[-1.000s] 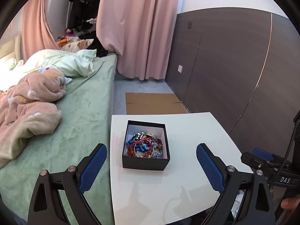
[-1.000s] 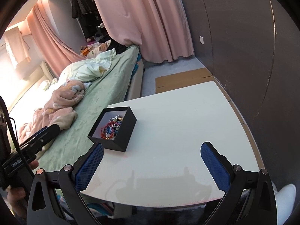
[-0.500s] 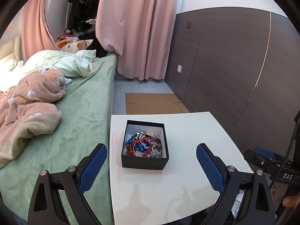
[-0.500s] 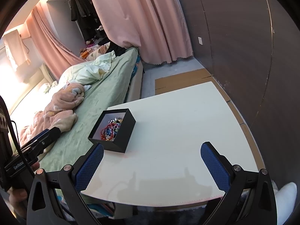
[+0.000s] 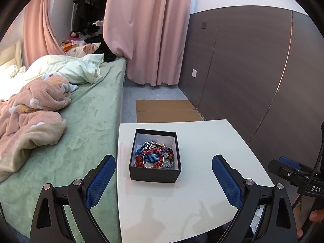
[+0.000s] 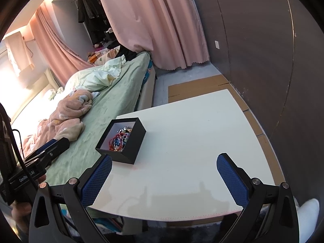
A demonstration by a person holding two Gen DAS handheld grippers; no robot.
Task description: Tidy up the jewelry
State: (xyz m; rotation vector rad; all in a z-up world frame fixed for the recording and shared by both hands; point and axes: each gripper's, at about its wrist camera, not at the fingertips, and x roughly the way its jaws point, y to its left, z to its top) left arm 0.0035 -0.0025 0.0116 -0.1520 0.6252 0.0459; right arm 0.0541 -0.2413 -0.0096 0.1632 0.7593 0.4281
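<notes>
Uncovered, black box [image 5: 155, 175] brims with tangled bracelets [image 5: 155, 157]; both claws gape wide, empty.

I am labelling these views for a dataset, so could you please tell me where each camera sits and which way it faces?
Left wrist: sits on the left tongs, looking forward and down over the white table at the black jewelry box; its blue fingers, spread wide, frame the box, and the right tongs show at the right edge.
Right wrist: sits on the right tongs, facing the table's bare middle; the box lies left, the left tongs at the left edge.
Shared: table, box, green bed, pink curtain.
</notes>
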